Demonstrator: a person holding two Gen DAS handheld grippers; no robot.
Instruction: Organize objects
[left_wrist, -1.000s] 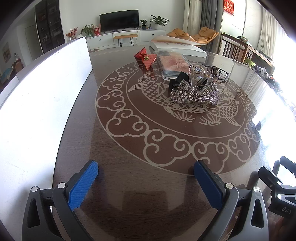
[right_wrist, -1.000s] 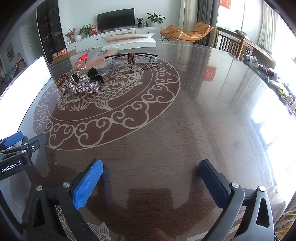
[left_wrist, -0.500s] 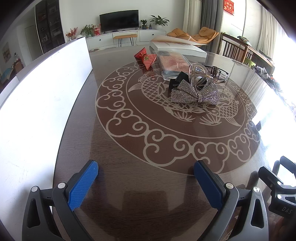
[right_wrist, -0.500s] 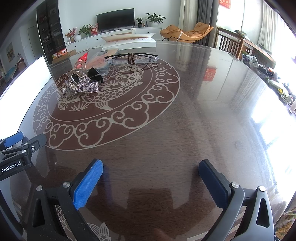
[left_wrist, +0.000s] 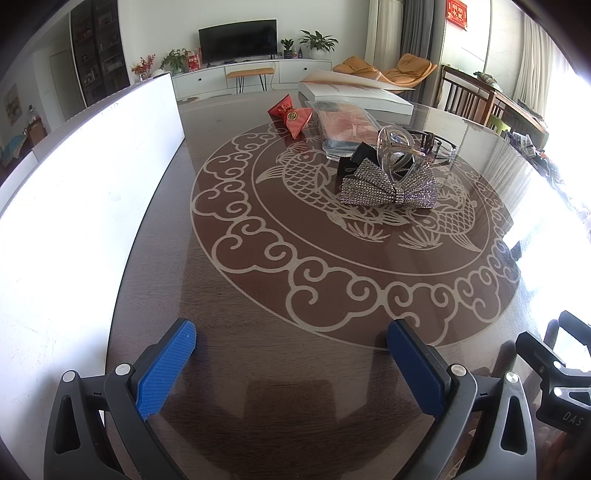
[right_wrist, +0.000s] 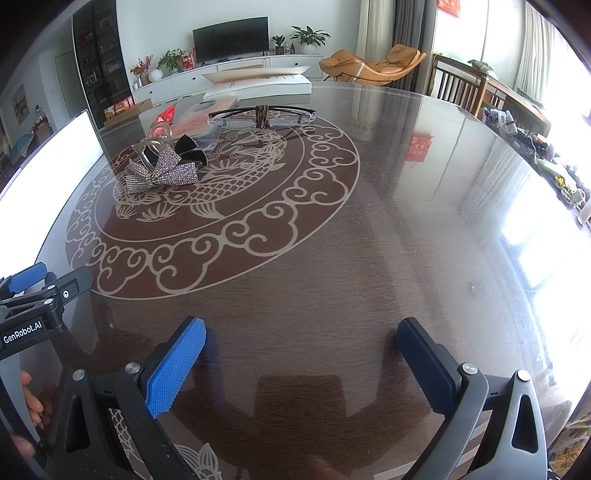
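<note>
Both the left gripper and right gripper gape empty above the table, well short of the rhinestone bow.

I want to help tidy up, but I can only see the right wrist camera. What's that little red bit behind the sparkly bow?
Observer: The left wrist view shows it whole. It's a red pouch with a round gold emblem, lying beyond the sparkly bow.
Operator: Is the other one holding anything?
Observer: No. The left hand-held gripper is open, with only bare table between its blue pads.
Operator: What's the white thing on my left?
Observer: A long white board running along the table's left side.
</note>
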